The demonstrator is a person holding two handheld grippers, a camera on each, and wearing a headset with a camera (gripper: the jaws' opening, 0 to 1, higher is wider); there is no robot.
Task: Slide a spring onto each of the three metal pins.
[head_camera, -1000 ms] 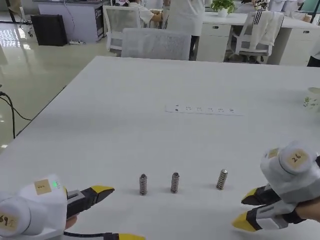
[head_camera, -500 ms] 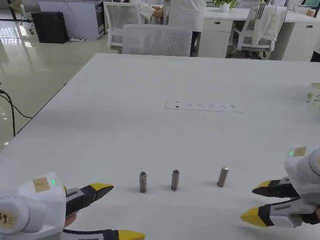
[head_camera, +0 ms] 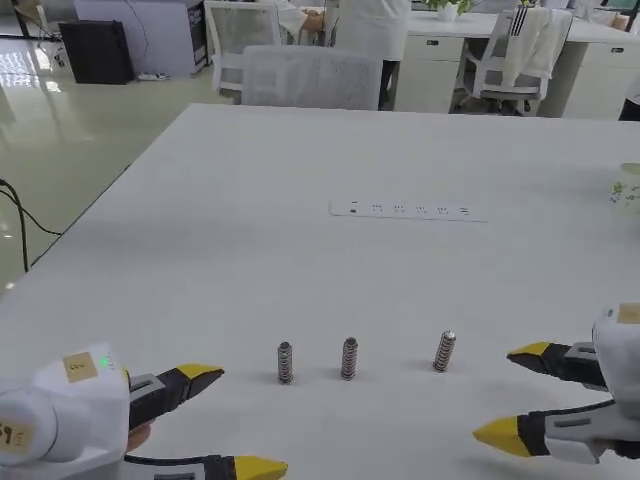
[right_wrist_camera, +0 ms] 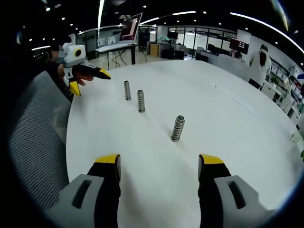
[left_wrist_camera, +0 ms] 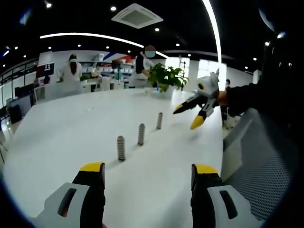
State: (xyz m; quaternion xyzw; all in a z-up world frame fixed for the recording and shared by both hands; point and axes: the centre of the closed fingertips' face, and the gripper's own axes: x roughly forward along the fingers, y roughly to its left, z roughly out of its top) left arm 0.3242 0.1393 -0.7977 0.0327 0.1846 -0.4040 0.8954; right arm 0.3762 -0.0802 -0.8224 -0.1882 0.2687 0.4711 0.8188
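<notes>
Head view: right gripper (head_camera: 510,393) backed off, jaws wider than 1 s ago, empty; left gripper (head_camera: 232,420) jaws wide, empty. Three grey coiled metal springs (head_camera: 349,358) upright in row on white surface (head_camera: 350,270) btwn grippers; judged all three seated, task approx. done.
Left gripper view: springs (left_wrist_camera: 141,134) ahead, clear of jaws.
Right gripper view: nearest spring (right_wrist_camera: 178,128) leans slightly.

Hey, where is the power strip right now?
In the head view the white power strip lies flat on the table, beyond the row of three springs and slightly to their right.
</notes>
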